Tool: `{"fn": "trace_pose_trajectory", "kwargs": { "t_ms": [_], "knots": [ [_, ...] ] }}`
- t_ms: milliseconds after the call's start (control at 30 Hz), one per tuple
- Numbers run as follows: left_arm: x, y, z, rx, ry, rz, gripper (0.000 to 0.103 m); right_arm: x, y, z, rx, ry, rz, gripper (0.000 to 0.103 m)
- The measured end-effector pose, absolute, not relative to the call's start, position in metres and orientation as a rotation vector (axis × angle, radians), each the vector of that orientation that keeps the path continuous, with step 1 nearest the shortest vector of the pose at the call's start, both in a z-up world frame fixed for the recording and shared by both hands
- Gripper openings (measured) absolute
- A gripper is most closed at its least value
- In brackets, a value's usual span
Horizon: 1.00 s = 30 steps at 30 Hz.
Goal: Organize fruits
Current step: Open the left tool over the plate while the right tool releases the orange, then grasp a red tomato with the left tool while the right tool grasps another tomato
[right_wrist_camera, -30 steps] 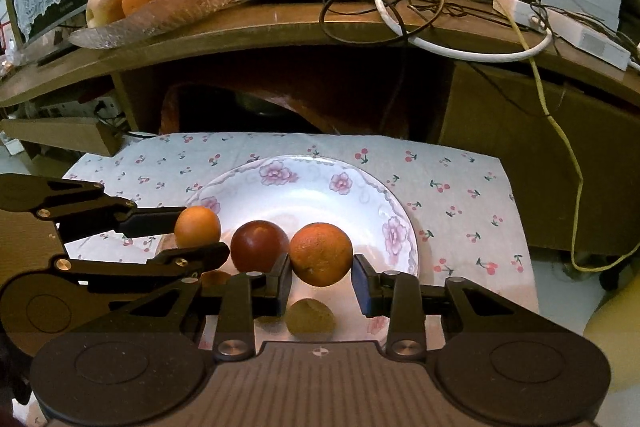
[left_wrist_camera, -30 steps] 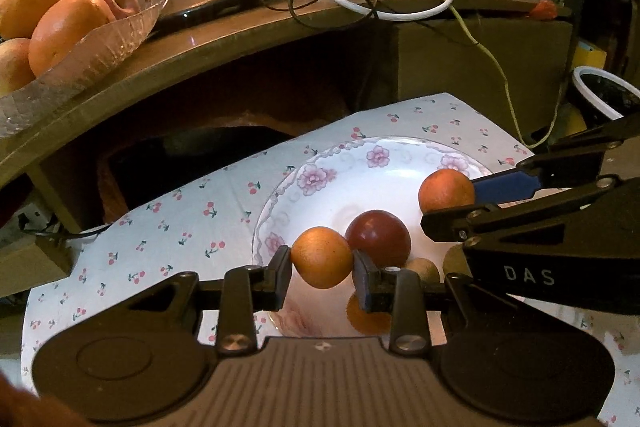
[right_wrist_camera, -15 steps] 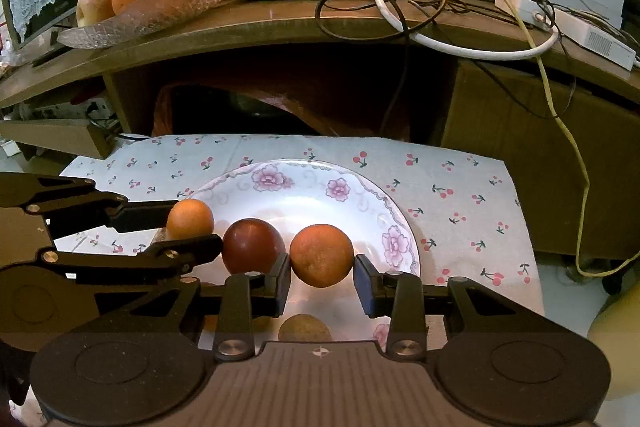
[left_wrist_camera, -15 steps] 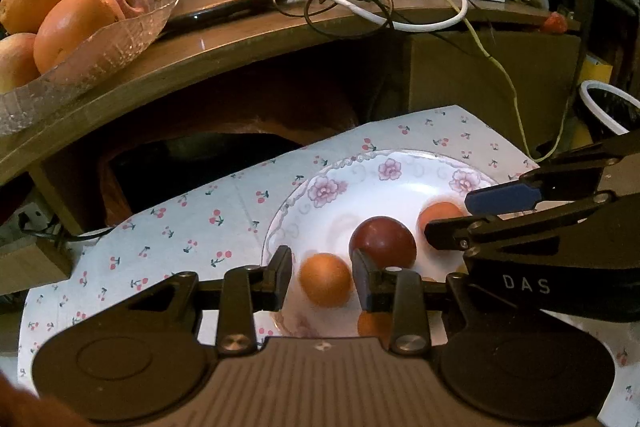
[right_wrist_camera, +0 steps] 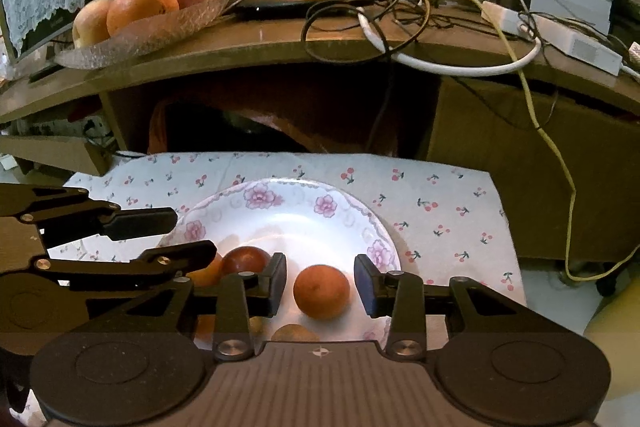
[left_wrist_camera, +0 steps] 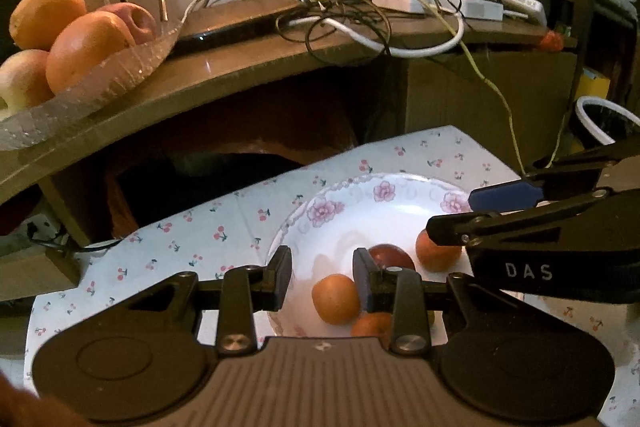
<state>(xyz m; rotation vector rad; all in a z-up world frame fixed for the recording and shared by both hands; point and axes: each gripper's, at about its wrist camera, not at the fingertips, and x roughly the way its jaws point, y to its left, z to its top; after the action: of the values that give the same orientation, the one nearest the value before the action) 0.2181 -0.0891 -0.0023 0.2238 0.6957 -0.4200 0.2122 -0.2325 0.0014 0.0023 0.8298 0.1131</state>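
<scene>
Fruits gathered on the floral plate (right_wrist_camera: 340,205), both tongs empty.
Left tongs (left_wrist_camera: 322,279) and right tongs (right_wrist_camera: 320,285) are held apart, gripping nothing; an orange (right_wrist_camera: 321,291) lies loose on the plate between the right pads, a dark red fruit (right_wrist_camera: 246,259) beside it.

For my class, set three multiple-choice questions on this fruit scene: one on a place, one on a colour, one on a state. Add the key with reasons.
1. Where does the glass dish of large fruit stand?
A. on the wooden shelf
B. on the floor
C. in a gripper

2. What colour are the flowers on the plate rim?
A. blue
B. pink
C. yellow

3. How is the orange fruit at the right gripper?
A. clamped and lifted
B. lying on the plate, fingers clear on both sides
C. up in the glass dish

Key: 1 A, the dish sits on the shelf top; 2 B, pink blooms ring the rim; 3 B, gaps show either side of the fruit.
</scene>
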Motion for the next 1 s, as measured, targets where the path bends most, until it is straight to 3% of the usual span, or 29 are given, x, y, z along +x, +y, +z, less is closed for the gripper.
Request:
{"fn": "trace_pose_trajectory", "kwargs": {
  "t_ms": [1000],
  "knots": [
    [0.15, -0.03, 0.025, 0.191, 0.703, -0.374, 0.039, 0.14, -0.199, 0.028, 0.044, 0.828, 0.195, 0.042]
  ]
}}
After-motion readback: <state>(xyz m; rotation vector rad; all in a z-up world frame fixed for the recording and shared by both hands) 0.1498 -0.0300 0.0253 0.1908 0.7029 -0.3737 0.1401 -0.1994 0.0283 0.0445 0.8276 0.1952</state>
